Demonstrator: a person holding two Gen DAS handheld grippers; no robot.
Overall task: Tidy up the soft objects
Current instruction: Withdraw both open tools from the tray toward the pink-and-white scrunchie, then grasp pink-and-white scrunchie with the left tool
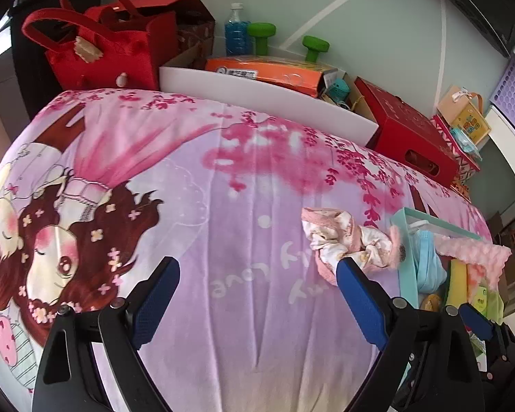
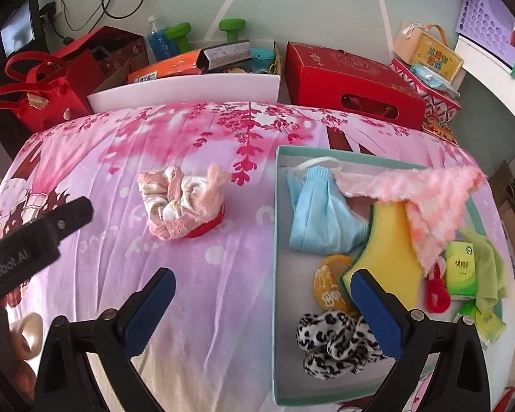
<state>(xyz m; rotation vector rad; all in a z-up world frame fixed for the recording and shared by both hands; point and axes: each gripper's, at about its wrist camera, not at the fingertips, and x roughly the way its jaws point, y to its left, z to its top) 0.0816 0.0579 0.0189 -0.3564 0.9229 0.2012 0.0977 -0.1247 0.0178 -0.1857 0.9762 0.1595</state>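
Note:
A bundle of pink and cream scrunchies [image 2: 178, 202] lies loose on the pink cartoon blanket [image 2: 202, 274], left of a teal tray [image 2: 276, 240]. In the tray lie a blue face mask [image 2: 319, 219], a pink fluffy cloth [image 2: 429, 199], a yellow sponge [image 2: 388, 240] and a leopard scrunchie [image 2: 333, 343]. My right gripper [image 2: 262, 274] is open and straddles the tray's left rim, holding nothing. My left gripper [image 1: 257, 262] is open over bare blanket. The bundle [image 1: 340, 240] sits just beyond its right fingertip [image 1: 346, 267], and the tray [image 1: 405, 267] is at the right edge.
Along the blanket's far edge stand a red felt bag [image 1: 99, 44], a white box [image 1: 257, 99], a red box [image 2: 353, 86], green dumbbells [image 1: 261, 34] and a blue bottle [image 1: 237, 31]. A cream ring [image 2: 27, 336] lies at the near left. The tray also holds green tissue packs [image 2: 460, 264].

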